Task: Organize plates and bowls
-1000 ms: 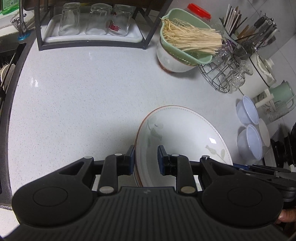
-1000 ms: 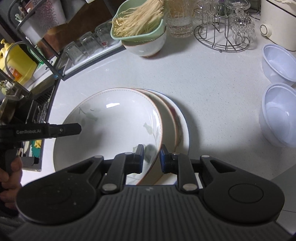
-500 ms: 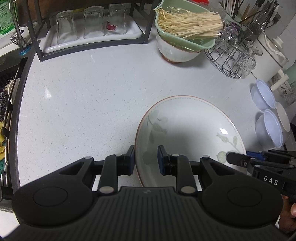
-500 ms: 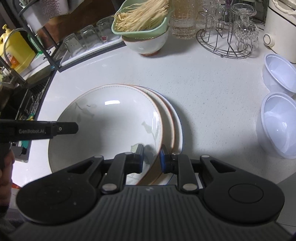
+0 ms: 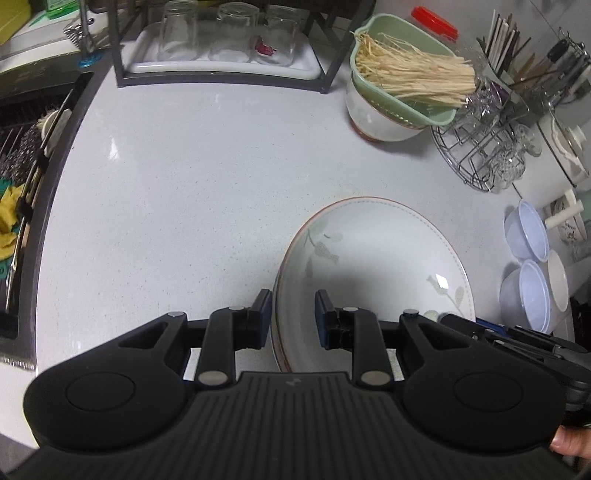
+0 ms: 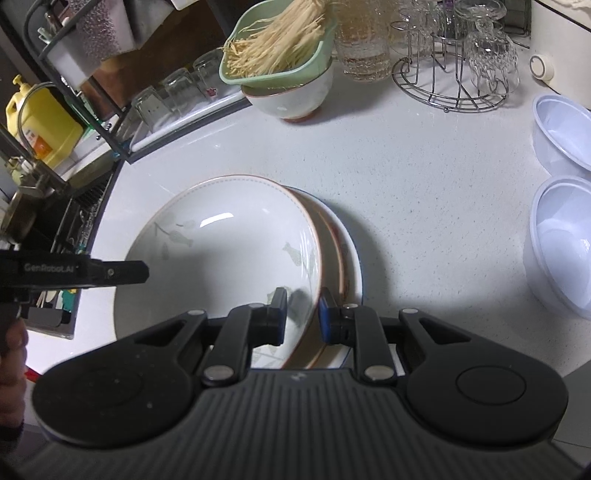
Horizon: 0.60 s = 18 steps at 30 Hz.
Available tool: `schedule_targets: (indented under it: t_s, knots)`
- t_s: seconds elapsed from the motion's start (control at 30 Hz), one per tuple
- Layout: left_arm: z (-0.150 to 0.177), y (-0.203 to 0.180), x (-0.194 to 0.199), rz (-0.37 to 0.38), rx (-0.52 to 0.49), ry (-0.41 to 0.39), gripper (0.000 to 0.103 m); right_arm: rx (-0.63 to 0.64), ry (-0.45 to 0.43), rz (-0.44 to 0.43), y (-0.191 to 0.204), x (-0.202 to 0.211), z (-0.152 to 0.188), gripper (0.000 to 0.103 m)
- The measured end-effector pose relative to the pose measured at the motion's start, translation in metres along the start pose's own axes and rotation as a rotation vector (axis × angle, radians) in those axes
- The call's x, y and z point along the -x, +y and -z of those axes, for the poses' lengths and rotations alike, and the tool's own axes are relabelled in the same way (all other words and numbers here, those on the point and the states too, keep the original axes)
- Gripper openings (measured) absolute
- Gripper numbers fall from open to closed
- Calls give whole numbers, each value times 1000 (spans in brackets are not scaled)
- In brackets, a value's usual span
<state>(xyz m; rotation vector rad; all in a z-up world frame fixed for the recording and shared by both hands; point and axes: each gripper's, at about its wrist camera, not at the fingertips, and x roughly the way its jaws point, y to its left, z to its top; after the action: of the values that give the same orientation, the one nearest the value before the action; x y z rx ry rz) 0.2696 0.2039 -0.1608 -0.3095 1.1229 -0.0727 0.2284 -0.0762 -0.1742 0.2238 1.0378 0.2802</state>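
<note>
The leaf-patterned plate (image 6: pixel 221 251) lies face up on a stack of plates (image 6: pixel 347 258) on the counter (image 5: pixel 184 184). The left gripper (image 5: pixel 291 314) and right gripper (image 6: pixel 303 310) each straddle opposite rims, jaws slightly spread; whether they pinch, I cannot tell

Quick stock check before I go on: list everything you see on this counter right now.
Plates: three stacked, top cream with leaves, counter centre.
Plastic bowls: two, translucent white, right.
Strainer: one, green, holding noodles, on a white bowl.
Glasses: three, clear, inverted on tray under the rack.
Wire stand: one, metal, with glassware.
Bottle: one, yellow, by the sink.
Left tool: straddles stack's rim.
Right tool: straddles top plate's rim.
</note>
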Motion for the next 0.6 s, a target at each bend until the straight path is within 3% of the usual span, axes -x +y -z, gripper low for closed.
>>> schedule_targets:
  t_s: [0.23, 0.6]
  knots:
    - [19, -12, 18, -66, 20, -16, 28, 22, -3, -43, -10, 5, -10, 21]
    - [26, -41, 38, -79, 30, -41, 28, 69, -11, -62, -12, 9, -11, 21]
